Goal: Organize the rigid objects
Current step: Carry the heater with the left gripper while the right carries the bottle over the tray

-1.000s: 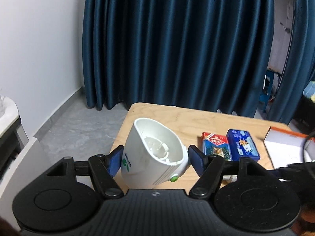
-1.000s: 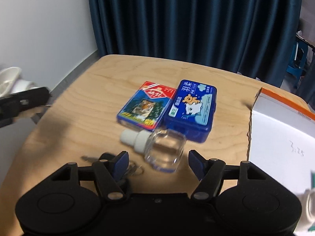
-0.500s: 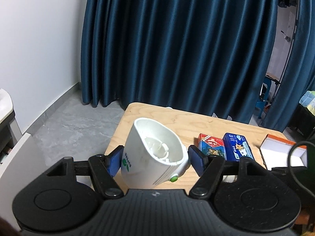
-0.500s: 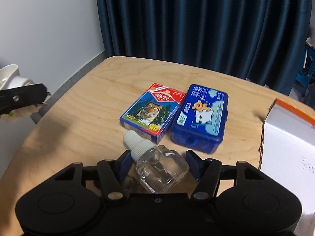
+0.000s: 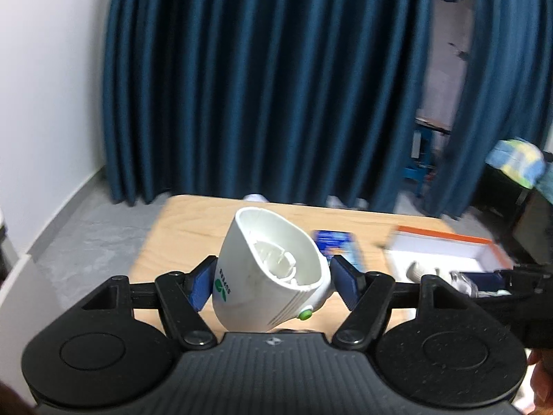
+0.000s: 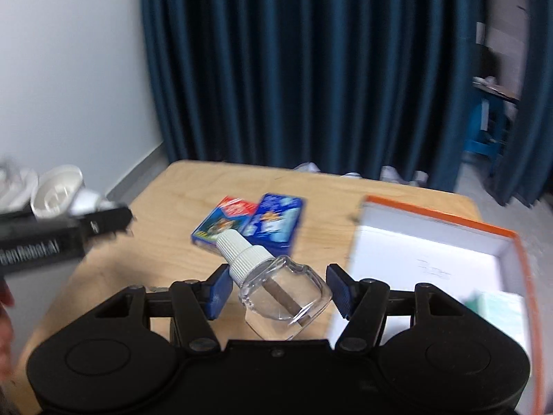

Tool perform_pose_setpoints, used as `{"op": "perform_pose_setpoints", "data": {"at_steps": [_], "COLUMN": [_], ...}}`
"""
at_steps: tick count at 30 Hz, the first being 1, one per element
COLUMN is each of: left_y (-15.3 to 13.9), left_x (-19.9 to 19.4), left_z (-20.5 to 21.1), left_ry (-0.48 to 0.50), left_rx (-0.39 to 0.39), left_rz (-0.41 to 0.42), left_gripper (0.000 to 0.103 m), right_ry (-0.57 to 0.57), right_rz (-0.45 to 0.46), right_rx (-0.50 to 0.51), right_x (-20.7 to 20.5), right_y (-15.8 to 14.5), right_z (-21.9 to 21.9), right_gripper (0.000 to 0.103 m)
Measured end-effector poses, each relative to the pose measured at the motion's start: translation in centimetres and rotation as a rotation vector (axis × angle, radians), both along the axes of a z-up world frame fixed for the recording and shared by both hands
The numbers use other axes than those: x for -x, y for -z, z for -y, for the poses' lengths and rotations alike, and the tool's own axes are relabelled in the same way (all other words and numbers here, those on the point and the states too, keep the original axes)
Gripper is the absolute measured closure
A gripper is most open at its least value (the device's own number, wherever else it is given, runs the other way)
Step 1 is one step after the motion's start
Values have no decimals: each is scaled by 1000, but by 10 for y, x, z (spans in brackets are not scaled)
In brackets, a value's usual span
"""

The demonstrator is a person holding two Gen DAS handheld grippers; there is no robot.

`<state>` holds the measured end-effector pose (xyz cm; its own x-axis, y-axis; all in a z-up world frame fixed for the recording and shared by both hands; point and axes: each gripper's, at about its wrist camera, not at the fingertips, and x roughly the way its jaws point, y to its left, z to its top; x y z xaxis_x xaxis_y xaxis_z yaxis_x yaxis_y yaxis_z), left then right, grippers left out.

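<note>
My left gripper [image 5: 273,278] is shut on a white plastic plug-in device [image 5: 269,256] with a green button, its hollow end facing up. It is held above the left part of the wooden table [image 5: 179,221]. The same device [image 6: 55,190] shows at the left edge of the right wrist view. My right gripper [image 6: 278,290] is shut on a clear glass bottle [image 6: 287,297] with a white ribbed cap. The bottle is held tilted above the table, just left of the open white box [image 6: 432,228] with orange edges.
A red-and-blue card pack [image 6: 224,224] and a blue tin [image 6: 276,224] lie side by side mid-table. A pale green item [image 6: 497,311] lies in the box's near corner. Dark blue curtains hang behind the table, and a white wall stands at the left.
My right gripper closed on the bottle and lifted it off the table toward the box. My left gripper, still gripping the white device, swung right, bringing the box into its view.
</note>
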<state>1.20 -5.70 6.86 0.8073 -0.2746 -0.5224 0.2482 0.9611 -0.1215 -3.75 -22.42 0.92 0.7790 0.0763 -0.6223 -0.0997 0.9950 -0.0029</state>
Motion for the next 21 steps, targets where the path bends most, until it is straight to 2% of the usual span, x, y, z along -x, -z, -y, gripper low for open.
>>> {"op": "perform_pose_setpoints", "data": {"at_steps": [10,14,21], "left_y": [-40,-42,-38], "left_x": [66,84,92], "left_z": [89,107,125], "left_ry": [184,218,244], "left_rx": [31,28,21], "left_rz": [19,28,29], "left_gripper": [32,32,32], "right_ry": [183,227,257], "right_rz": [69,95,134], "right_rx": [8,-16,-34], "right_x": [91,119,149], "right_y": [-60,-72,-86], "right_z": [79,101,121], "right_gripper": [30,30,30]}}
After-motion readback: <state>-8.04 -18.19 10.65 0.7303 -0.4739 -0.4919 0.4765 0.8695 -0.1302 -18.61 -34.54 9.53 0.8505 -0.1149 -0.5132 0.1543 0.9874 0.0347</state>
